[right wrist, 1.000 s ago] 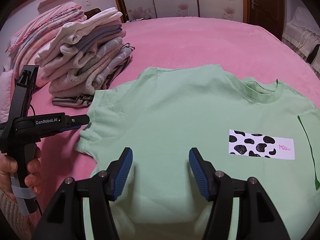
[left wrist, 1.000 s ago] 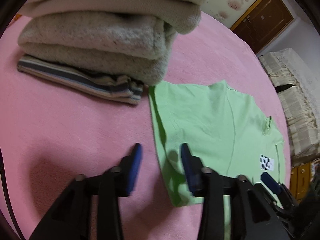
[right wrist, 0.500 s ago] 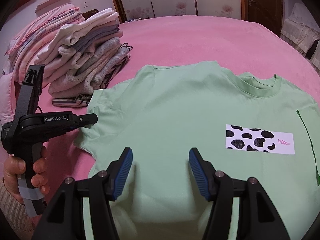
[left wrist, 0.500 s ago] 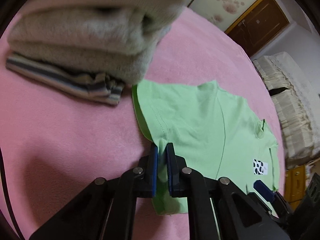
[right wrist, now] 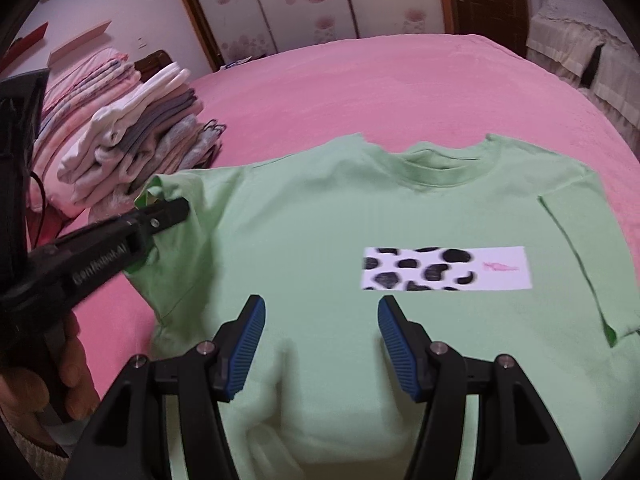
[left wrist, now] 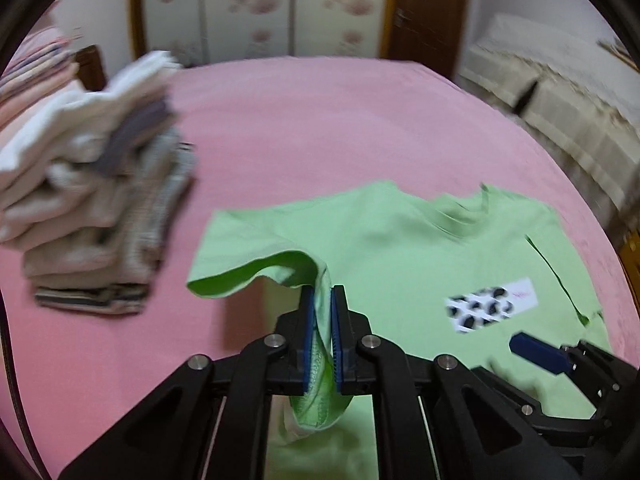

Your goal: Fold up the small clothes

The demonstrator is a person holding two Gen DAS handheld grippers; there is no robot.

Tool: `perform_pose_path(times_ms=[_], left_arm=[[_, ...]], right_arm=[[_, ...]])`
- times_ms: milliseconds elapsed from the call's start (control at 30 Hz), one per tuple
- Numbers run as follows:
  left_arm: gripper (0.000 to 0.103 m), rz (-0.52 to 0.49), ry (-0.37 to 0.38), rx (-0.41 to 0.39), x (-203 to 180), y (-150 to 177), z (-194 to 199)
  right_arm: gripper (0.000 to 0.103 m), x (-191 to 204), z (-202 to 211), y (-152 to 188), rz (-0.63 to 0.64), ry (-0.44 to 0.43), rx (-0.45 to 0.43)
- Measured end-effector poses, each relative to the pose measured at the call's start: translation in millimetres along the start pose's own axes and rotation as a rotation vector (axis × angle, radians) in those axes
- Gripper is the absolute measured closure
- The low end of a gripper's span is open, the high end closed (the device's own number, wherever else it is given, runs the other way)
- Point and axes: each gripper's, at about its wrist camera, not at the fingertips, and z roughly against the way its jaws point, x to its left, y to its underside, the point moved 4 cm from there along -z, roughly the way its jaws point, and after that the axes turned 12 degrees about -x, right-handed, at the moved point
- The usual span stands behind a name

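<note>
Left gripper clamped on sleeve of green T-shirt at frame centre, right gripper agape, empty; thin pinch risks slipping mid-fold.

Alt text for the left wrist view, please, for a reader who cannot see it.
The left gripper is shut on a sleeve of the green T-shirt, lifting it off the pink bedspread. A pile of folded clothes sits to the left, and the right gripper's blue finger shows at lower right.
</note>
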Motion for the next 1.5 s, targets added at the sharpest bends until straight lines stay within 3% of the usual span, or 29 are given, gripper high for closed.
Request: perform_pose_path(times_ms=[33,67,133,267,533,733,933,1200,1300,1500], left_arm=[[0.087,-0.013,0.035,0.035,-15,4,-8],[0.073,-0.012,0.057,0.054,-21,7,-10],[0.066,0.009,0.102,0.087,-33,15,-16],[0.066,0.074,0.111,0.07,-31,24,-8],[0.066,0.3,0.025,0.013,49,63,45],[0.065,0.325,-0.002,0.079,67,101,48],[0.065,0.317,0.006,0.077,67,95,43],[0.066,0.252,0.043,0.105,58,71,16],[0.077,0.193,-0.047,0.15,63,82,6],[0.081,0.265,-0.016,0.166,80,90,8]], right_arm=[[0.044,-9,4,-1,-0.008,0.014,-0.005],[0.044,-14,6,-1,-0.013,0.024,-0.007],[0.044,-29,11,-1,-0.02,0.049,-0.011],[0.044,-52,18,0,-0.028,0.091,-0.014],[0.044,-40,10,-18,0.016,0.041,-0.02],[0.044,6,-25,-62,0.128,-0.059,-0.021],[0.044,33,-63,-88,0.195,-0.073,0.019],[0.044,34,-62,-60,0.151,-0.089,0.073],[0.044,32,-59,-44,0.138,-0.083,0.089],[0.044,25,-50,-16,0.108,-0.091,0.118]])
